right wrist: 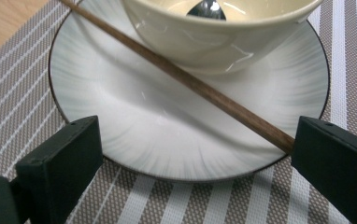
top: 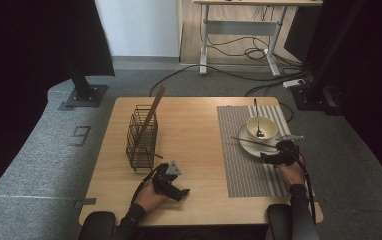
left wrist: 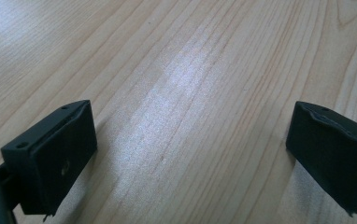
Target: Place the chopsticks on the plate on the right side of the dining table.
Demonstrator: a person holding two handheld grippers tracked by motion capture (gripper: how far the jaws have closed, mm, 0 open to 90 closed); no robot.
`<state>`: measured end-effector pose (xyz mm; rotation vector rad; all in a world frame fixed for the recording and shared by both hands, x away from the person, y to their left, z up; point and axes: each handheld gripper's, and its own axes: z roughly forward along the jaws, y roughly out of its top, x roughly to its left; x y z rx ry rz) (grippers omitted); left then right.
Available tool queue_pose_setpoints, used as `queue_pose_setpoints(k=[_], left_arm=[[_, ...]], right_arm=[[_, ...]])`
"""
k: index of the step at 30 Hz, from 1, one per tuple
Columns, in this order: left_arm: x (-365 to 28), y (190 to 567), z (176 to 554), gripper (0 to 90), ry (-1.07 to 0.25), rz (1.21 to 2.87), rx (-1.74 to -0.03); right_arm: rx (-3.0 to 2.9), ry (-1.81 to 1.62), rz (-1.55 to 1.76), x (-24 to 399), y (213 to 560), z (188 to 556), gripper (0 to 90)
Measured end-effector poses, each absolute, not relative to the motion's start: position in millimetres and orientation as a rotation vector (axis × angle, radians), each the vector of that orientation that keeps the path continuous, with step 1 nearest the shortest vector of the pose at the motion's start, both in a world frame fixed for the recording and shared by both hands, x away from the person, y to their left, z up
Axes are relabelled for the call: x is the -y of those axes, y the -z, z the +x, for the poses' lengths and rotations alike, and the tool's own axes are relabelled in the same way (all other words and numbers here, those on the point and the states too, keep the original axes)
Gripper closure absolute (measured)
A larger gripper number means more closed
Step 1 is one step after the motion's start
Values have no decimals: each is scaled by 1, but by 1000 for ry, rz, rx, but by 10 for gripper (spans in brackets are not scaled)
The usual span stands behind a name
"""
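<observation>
Right gripper [right wrist: 193, 154] low at the near rim of the white plate [right wrist: 134, 135], jaws spread wide, nothing pinched. Brown chopstick [right wrist: 190, 83] lying slantwise across the plate, leaning against the cream bowl [right wrist: 214, 35], its near end just beside the right-hand jaw; touching or not, cannot tell. Spoon [right wrist: 207, 9] resting inside the bowl. Plate sitting on the striped placemat [right wrist: 17, 93] at the right of the surface [top: 194, 130]. Left gripper [left wrist: 190, 144] down near bare wood, jaws spread, empty. Wire basket [top: 141, 137] off to the left with another stick [top: 149, 117] propped in it.
</observation>
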<state>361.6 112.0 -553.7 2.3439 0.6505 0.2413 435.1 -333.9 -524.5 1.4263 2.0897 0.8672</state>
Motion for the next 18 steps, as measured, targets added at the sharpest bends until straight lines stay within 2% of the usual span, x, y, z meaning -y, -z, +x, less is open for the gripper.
queue_pose_setpoints(k=[18], left_arm=[[-112,554,362,13,-241,2344,-650]], right_arm=[[-2047,-834,1435,336,534,445,0]])
